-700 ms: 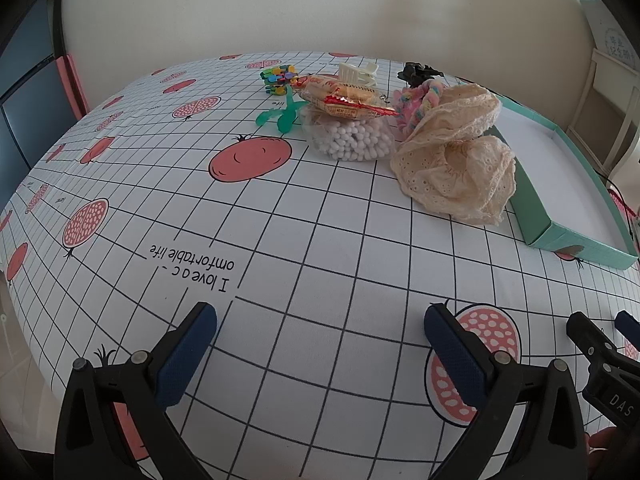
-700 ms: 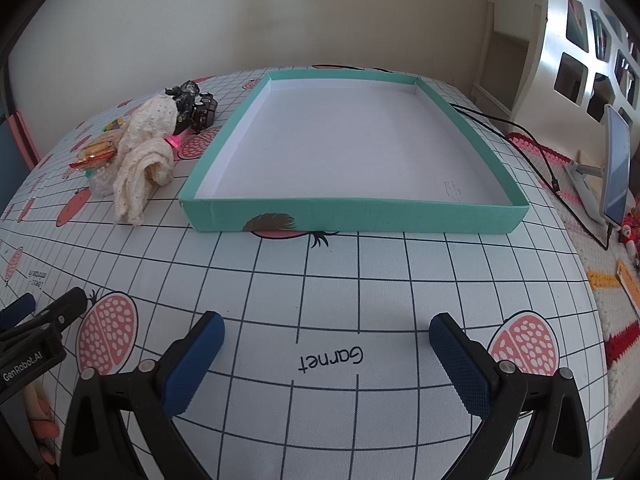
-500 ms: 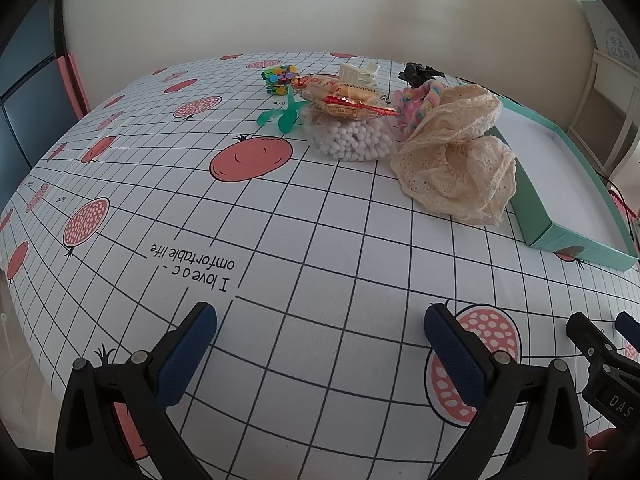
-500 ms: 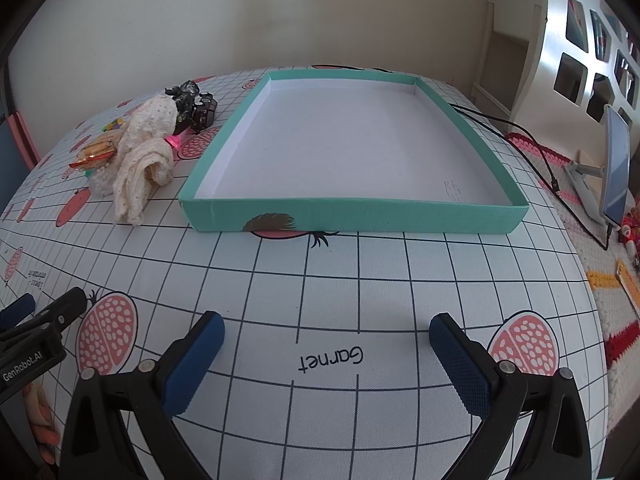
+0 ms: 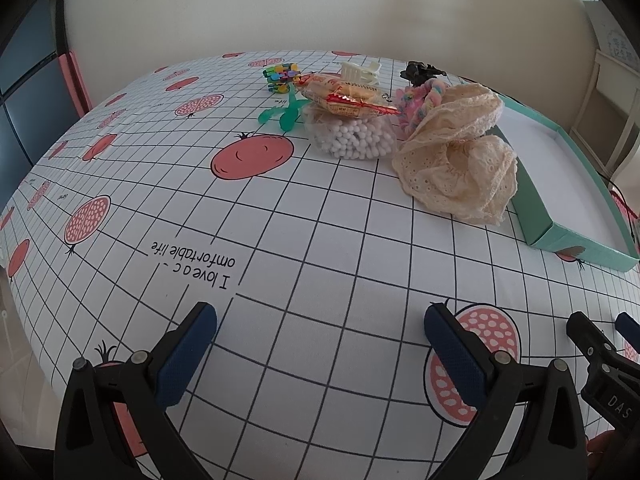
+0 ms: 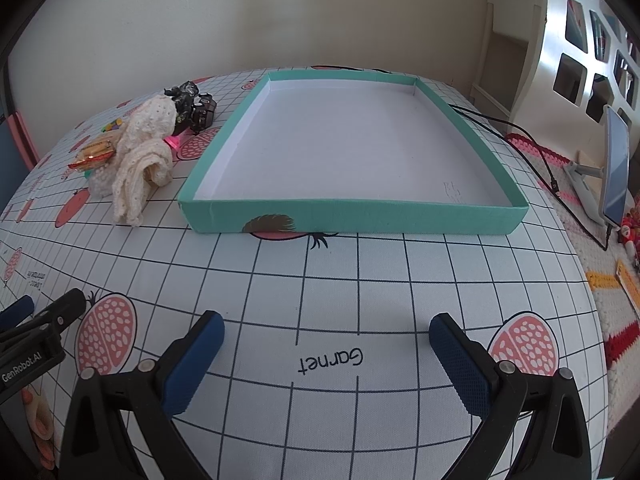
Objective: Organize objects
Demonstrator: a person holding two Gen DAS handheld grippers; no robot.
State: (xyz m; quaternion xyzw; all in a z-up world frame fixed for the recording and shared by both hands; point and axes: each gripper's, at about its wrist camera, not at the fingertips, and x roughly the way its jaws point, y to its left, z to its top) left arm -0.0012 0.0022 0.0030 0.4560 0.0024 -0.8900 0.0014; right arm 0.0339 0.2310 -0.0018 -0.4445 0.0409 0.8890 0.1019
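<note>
Table (image 6: 360,280) under a grid tablecloth with pomegranate prints carries everything. Teal shallow box (image 6: 352,220) sits on its right half, white inside, nothing in it yet; likely the destination for the loose items, so task looks unstarted.

Clutter is bunched just left of the box, probably dumped as one pile to be sorted. Cream lace fabric piece (image 5: 456,164) is the biggest, crumpled, lying against the box's left wall. Next, a clear bag of white beads (image 5: 352,140), with an orange-red snack packet (image 5: 348,98) resting on top of it. Pastel braided scrunchie (image 5: 420,98) is tucked between the lace and the packet. Behind: cream hair claw clip (image 5: 360,70), black crumpled item (image 5: 422,72) (can't tell what), multicoloured block toy (image 5: 280,76), green plastic piece (image 5: 280,114).

Left gripper (image 5: 320,340): fingers spread wide, nothing between them, low over bare cloth near the table's front, well apart from the pile, aimed at it. Right gripper (image 6: 326,352): also spread, empty, facing the box's near wall. Reads as a ready pose, each tool pointed at its own zone: left to pick, right at the box.

Judgement: lace is the nearest, easiest first grab; floppy, may drag the scrunchie.
</note>
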